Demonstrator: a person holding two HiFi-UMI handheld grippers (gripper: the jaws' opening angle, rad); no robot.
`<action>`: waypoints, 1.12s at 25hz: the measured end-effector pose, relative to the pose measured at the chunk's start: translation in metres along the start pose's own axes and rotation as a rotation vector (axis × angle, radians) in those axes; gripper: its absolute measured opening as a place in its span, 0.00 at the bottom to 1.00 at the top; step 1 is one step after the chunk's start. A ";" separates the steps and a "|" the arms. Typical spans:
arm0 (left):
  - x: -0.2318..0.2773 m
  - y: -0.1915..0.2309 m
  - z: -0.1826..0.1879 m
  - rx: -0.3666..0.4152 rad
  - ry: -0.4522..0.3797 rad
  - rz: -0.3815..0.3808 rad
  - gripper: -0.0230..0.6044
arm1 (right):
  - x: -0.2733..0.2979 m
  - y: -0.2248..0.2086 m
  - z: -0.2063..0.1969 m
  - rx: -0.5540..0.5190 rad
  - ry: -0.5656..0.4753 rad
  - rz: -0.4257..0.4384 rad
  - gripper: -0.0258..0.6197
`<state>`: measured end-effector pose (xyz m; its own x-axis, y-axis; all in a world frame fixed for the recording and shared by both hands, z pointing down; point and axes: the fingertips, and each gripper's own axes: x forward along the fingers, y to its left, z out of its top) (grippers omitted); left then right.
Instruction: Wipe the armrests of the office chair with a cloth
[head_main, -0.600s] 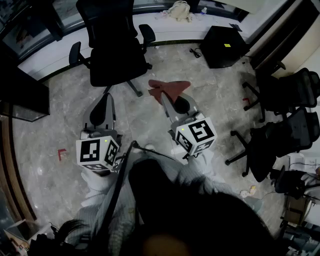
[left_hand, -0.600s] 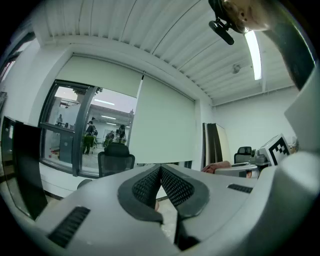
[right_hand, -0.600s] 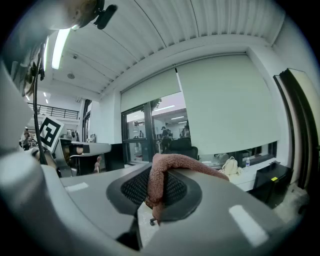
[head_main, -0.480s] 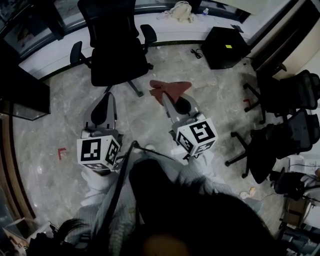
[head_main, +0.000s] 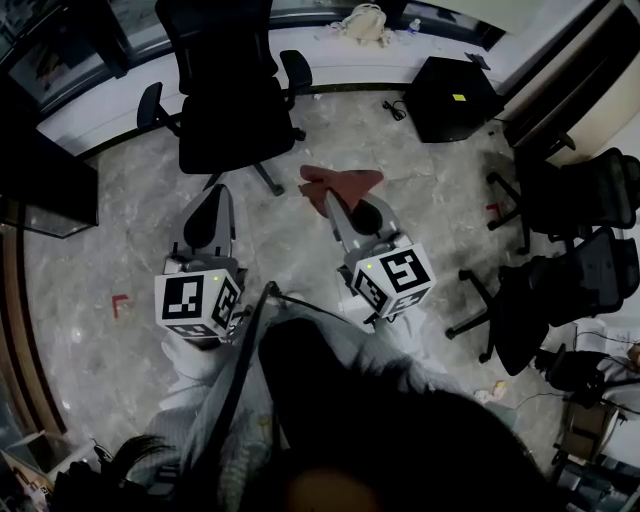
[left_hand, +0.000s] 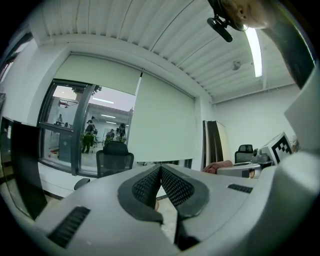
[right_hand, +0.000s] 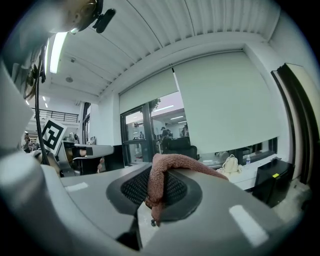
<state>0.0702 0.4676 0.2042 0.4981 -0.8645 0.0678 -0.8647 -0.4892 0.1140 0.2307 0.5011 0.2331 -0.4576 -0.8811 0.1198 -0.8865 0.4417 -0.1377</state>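
A black office chair (head_main: 228, 95) stands ahead on the marble floor, its two armrests (head_main: 151, 101) (head_main: 295, 68) jutting out at the sides. The same chair (left_hand: 114, 161) shows small and far off in the left gripper view. My right gripper (head_main: 337, 200) is shut on a reddish-brown cloth (head_main: 341, 182), which hangs over its tips (right_hand: 156, 172), well short of the chair. My left gripper (head_main: 213, 203) is held level beside it, jaws shut (left_hand: 160, 169) with nothing between them. Both grippers are about a chair's width away from the chair.
A black box (head_main: 452, 95) sits on the floor at the right rear. More black chairs (head_main: 578, 188) (head_main: 560, 292) crowd the right side. A beige bag (head_main: 362, 20) lies on the window ledge. A dark desk (head_main: 45, 185) stands at the left.
Almost nothing: both grippers keep their places, the right one drifting slightly down in the view with the cloth.
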 end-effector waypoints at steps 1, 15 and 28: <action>0.004 -0.003 -0.002 0.001 0.002 0.001 0.04 | -0.002 -0.005 0.000 0.009 -0.007 -0.001 0.09; 0.143 0.044 -0.026 -0.002 0.050 0.014 0.04 | 0.098 -0.118 -0.020 0.082 0.034 -0.062 0.09; 0.398 0.177 -0.004 0.045 0.119 -0.009 0.04 | 0.370 -0.292 -0.005 0.079 0.129 -0.103 0.09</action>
<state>0.1157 0.0375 0.2552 0.5077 -0.8415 0.1847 -0.8609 -0.5039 0.0703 0.3203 0.0472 0.3227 -0.3740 -0.8898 0.2615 -0.9234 0.3310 -0.1941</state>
